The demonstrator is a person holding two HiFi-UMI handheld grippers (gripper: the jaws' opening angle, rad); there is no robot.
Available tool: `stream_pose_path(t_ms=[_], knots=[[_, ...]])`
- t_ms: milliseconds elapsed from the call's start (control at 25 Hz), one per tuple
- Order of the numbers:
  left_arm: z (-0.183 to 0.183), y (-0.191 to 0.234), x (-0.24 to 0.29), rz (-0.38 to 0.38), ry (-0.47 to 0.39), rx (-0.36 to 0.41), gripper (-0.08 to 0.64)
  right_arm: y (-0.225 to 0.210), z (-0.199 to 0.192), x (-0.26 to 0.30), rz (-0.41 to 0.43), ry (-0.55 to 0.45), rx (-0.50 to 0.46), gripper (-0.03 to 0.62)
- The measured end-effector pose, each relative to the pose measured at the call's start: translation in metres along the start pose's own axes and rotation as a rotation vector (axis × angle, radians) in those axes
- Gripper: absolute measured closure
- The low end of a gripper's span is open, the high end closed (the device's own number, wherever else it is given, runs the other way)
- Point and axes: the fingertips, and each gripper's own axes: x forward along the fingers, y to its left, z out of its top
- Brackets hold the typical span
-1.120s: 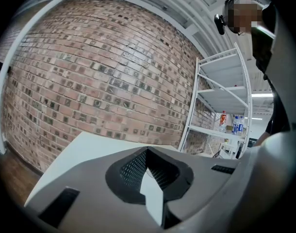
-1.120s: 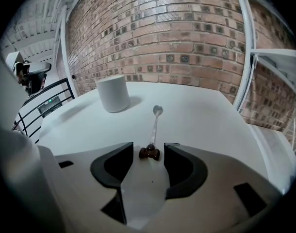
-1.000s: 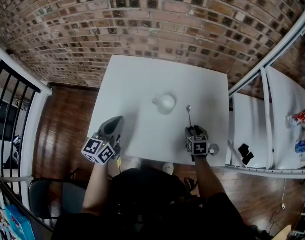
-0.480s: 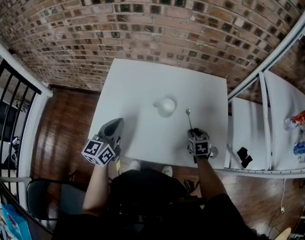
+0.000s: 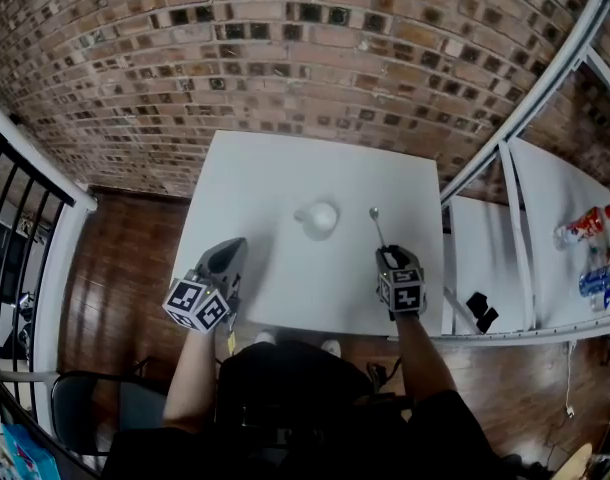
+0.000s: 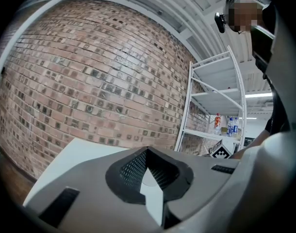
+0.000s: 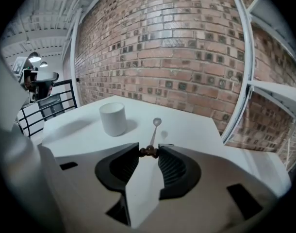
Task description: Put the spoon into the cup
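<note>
- Pinching the spoon [image 7: 154, 134] by the very end of its handle, my right hand-held gripper [image 7: 149, 151] had both pads pressed against the brown tip.
- I saw the spoon's stem reaching forward past the jaws, with the small bowl at the far end held above the counter [image 7: 196, 125]. The bowl's shadow fell on the white surface just beside it.
- From the head view, the spoon [image 5: 379, 230] pointed away from me, with the right hand-held gripper [image 5: 388, 256] at its near end, close to the counter's right edge.
- The white cup [image 7: 112, 119] stood upright on the counter to the left of the spoon, near it but apart; nothing touched it.
- In the head view the cup [image 5: 320, 217] sat around the middle of the counter [image 5: 255, 188].
- My left hand-held gripper [image 6: 147, 150] had its tips pressed together and held nothing.
- I saw that left hand-held gripper [image 5: 235, 244] at the counter's near left corner, well apart from the cup.
- A brick wall [image 5: 285, 48] ran behind the counter, and a white shelf rack [image 5: 525, 198] with bottles [image 5: 585, 226] stood to the right.
</note>
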Motion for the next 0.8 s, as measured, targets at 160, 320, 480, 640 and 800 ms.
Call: stream_pose_path(t_ms=[160, 320, 480, 640, 800], knots=[[0.009, -0.004, 0.005, -0.016, -0.013, 0.016, 0.557, -0.008, 0.036, -0.022, -0.01, -0.119, 0.003, 0.463], [0.022, -0.005, 0.008, -0.025, -0.04, 0.031, 0.557, -0.009, 0.078, -0.05, -0.008, -0.255, -0.01, 0.465], [0.033, -0.006, 0.009, -0.026, -0.059, 0.044, 0.557, -0.006, 0.113, -0.075, 0.005, -0.367, -0.028, 0.463], [0.038, -0.007, 0.008, -0.018, -0.072, 0.048, 0.557, 0.002, 0.131, -0.083, 0.043, -0.411, -0.044, 0.464], [0.039, -0.009, 0.006, -0.013, -0.077, 0.054, 0.557, 0.014, 0.136, -0.081, 0.077, -0.42, -0.072, 0.463]])
